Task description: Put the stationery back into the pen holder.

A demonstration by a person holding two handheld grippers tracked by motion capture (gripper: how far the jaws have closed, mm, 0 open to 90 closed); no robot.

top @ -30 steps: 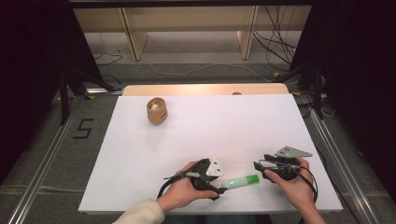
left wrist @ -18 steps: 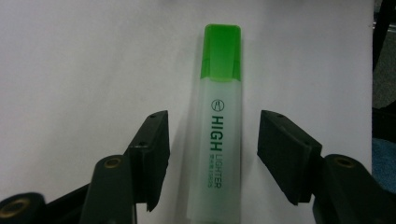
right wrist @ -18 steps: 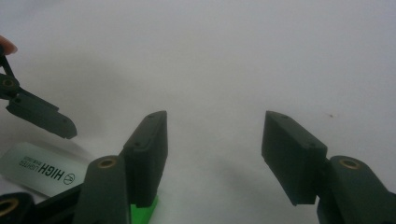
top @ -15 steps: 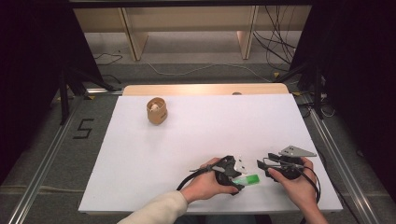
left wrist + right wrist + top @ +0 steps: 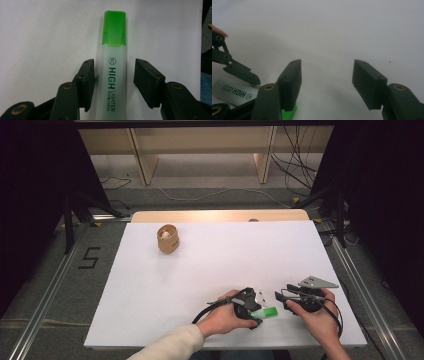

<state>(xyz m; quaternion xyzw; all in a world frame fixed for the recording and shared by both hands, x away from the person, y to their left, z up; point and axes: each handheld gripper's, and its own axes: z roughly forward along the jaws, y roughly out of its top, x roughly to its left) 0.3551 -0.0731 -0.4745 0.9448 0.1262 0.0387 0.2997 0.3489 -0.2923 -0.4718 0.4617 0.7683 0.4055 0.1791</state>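
A highlighter (image 5: 113, 75) with a pale body and a green cap lies flat on the white table (image 5: 200, 270) near the front edge. My left gripper (image 5: 113, 75) straddles its body. The jaws have just been closing, but a gap still shows beside the right pad (image 5: 146, 82), so nothing presses on the pen. In the high view the left gripper (image 5: 255, 309) covers most of the highlighter, leaving the green cap (image 5: 266, 312) sticking out to the right. My right gripper (image 5: 283, 291) stands open just right of the cap with nothing between its fingers. Its own view shows the cap (image 5: 289, 111) by its left jaw.
A small wooden cup (image 5: 167, 238) with a white object inside stands at the back left of the table. A wooden strip (image 5: 220, 215) runs along the table's far edge. Metal rails flank both sides.
My left hand has slid right along the front of the table onto the highlighter, and its jaws have narrowed around the pen's body. The right gripper has stayed put.
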